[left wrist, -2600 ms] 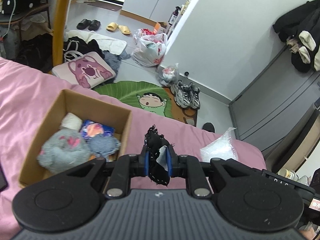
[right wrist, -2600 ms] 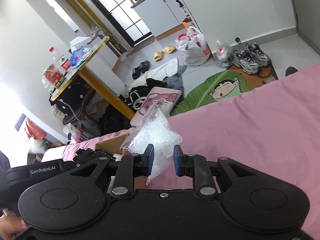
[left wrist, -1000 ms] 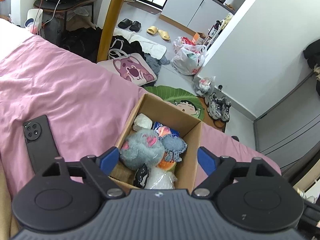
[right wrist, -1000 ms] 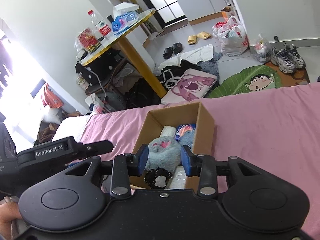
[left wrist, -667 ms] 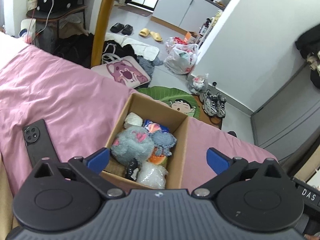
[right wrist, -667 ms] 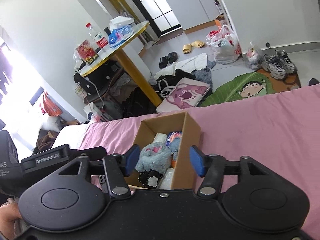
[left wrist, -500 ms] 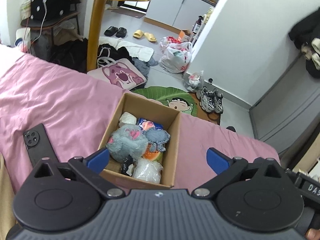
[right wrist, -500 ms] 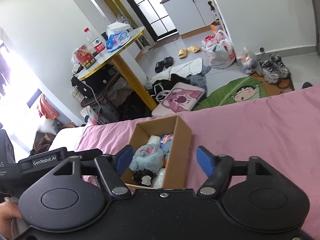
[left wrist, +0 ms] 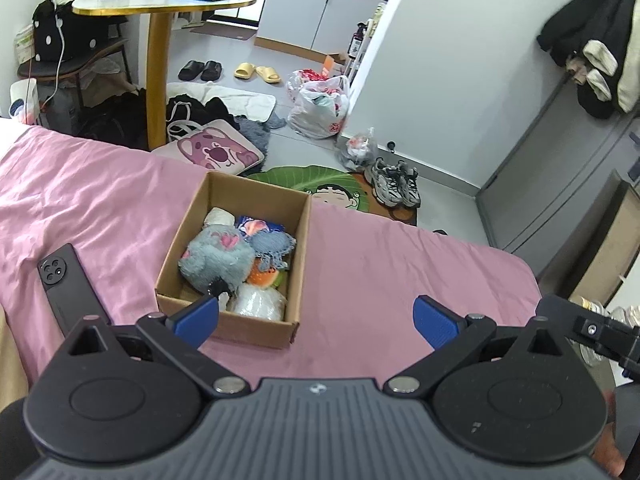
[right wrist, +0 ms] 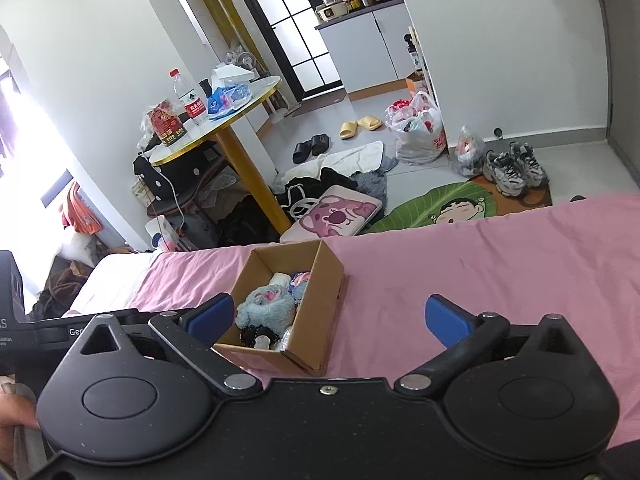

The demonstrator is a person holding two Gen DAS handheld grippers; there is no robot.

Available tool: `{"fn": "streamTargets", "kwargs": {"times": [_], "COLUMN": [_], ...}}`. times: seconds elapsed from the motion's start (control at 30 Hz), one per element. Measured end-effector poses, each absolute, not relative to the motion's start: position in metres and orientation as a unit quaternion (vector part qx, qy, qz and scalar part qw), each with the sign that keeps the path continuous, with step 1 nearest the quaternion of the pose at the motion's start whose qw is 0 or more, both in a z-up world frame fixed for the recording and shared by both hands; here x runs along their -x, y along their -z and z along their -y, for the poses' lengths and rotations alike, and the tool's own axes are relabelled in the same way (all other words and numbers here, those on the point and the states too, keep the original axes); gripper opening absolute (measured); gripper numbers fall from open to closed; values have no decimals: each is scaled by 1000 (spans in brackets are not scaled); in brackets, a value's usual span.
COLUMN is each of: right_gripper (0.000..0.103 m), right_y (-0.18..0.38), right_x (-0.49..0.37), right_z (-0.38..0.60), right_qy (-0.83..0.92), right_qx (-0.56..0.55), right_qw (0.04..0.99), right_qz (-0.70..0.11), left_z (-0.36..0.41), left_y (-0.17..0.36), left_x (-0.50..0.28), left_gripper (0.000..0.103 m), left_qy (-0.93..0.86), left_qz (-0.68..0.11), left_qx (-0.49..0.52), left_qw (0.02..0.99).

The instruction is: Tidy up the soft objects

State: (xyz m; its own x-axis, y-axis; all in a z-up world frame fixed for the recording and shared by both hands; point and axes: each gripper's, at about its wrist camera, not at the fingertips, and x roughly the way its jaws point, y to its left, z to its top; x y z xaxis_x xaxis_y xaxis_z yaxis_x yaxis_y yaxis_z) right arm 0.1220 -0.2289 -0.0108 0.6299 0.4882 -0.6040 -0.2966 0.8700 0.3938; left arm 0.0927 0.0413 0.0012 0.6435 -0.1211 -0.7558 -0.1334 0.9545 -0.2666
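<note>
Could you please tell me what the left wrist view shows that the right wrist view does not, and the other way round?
Only the left wrist view shows the black phone lying on the pink bedsheet, left of the box, and the coats hanging at the upper right. Only the right wrist view shows the window and the bright area at its left edge. Both show the cardboard box of soft things and the yellow-legged table.

"Ge…" partly legible on left tool (right wrist: pixel 76 332).

My left gripper (left wrist: pixel 316 318) hangs with its blue-padded jaws spread wide, nothing between them; my right gripper (right wrist: pixel 328 316) is likewise splayed and empty; a hand (right wrist: pixel 14 410) shows at the right view's lower-left edge.
</note>
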Motion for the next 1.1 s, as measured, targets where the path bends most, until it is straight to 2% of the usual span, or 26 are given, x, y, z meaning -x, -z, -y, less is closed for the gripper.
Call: {"fn": "streamTargets", "kwargs": {"times": [1.1], "right_gripper": [103], "right_y": [-12], "right_x": [-33], "right_z": [262], "right_qy": [-188], "right_qx": [-74], "right_qw": [914], "right_qz": [-353], "left_z": [-6], "left_y": [-35], "left_x": [-13], "left_gripper": [103], "left_qy": [-2], "left_qz": [-397], "left_qx": [72], "left_qw": [915]}}
